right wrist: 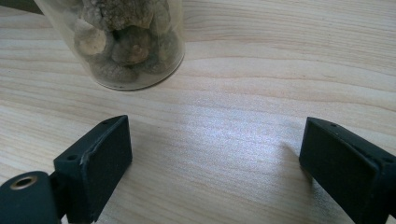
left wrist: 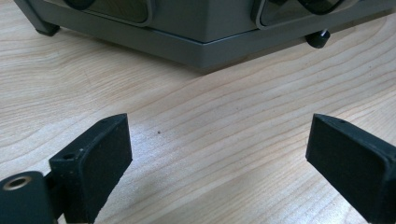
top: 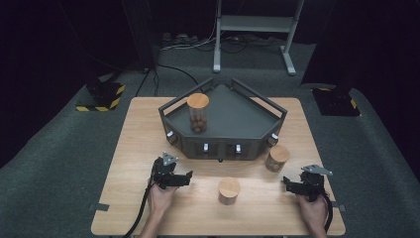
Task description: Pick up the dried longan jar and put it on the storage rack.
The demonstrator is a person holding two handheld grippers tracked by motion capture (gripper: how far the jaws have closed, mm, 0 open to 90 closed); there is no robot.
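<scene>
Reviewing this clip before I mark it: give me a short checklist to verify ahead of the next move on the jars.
1. Left gripper open with nothing between its jaws: ok.
2. Right gripper open with nothing between its jaws: ok.
3. Jar by the right gripper upright on the table, lid on: ok.
4. Middle jar upright, apart from both grippers: ok.
5. Tall jar standing inside the grey tray: ok.
6. Whether either gripper is lined up on a jar for a grasp: cannot tell.
</scene>
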